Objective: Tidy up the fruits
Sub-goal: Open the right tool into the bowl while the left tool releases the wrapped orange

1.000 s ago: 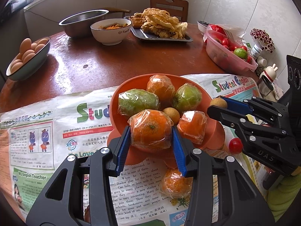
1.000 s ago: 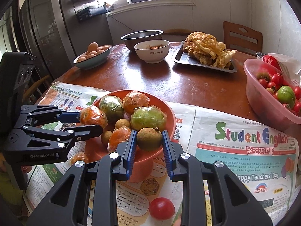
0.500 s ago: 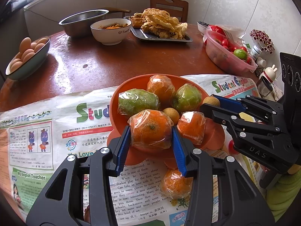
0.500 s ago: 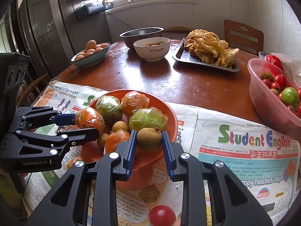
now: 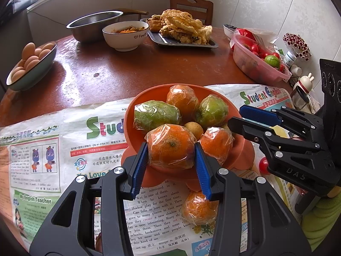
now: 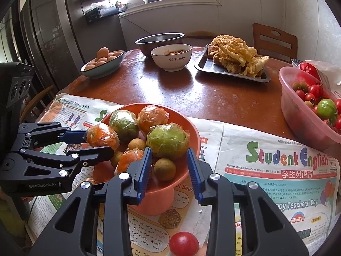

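Gripping a wrapped orange point(image 5: 170, 146) over the orange bowl point(image 5: 136, 115) at its 6 o'clock rim, left gripper point(image 5: 171, 168) is positioning it for release; right gripper point(image 6: 168, 171) is hanging open, empty.

Right gripper point(image 6: 169, 170) jaws now spread wide; 1.0 s and 0.5 s ago they were clamped on the longan point(image 6: 164, 169). Longan now sits loose in the bowl point(image 6: 192, 132), touching neither pad. In the left view, right gripper point(image 5: 247, 117) reaches further in over the bowl rim point(image 5: 130, 117).
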`<state>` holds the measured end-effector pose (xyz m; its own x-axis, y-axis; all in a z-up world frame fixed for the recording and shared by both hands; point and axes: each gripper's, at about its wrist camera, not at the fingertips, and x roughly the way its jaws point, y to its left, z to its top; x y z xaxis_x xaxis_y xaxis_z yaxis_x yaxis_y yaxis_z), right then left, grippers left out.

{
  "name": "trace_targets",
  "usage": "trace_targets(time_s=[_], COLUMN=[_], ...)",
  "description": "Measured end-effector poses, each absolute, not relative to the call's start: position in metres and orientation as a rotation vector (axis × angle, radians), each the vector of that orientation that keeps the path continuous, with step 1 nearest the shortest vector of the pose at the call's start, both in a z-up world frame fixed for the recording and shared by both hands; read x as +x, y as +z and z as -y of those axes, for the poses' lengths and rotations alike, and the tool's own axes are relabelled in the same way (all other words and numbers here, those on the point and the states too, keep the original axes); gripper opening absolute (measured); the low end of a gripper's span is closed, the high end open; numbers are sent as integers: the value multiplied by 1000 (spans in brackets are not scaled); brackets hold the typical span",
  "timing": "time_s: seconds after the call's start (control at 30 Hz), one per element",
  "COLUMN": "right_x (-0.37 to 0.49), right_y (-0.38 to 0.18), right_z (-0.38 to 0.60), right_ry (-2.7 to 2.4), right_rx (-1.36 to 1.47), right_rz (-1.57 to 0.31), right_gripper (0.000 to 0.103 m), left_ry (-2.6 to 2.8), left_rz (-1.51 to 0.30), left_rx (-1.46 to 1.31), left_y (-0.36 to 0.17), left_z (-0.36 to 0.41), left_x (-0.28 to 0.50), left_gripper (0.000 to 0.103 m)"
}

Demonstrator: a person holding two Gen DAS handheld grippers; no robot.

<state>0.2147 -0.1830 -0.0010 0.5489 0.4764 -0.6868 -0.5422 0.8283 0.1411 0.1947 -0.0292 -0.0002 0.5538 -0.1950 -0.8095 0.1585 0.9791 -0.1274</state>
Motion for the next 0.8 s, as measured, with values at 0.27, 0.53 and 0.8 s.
trace_targets(time_s=[0.27, 0.53, 0.8], right_x=[209, 204, 199], right_y=[5, 10, 13], right_z=[185, 187, 194], right_ry=[602, 601, 585], right_rx=[-86, -84, -78], right_rz=[-771, -757, -748], right_gripper=[42, 49, 59], left_ry=[-211, -209, -209], left_rz=[-961, -946, -923], left_rx=[-47, -50, -44], left_y=[0, 7, 14], left_z=[30, 31, 33], left_x=[195, 191, 184], left_gripper=[36, 43, 55])
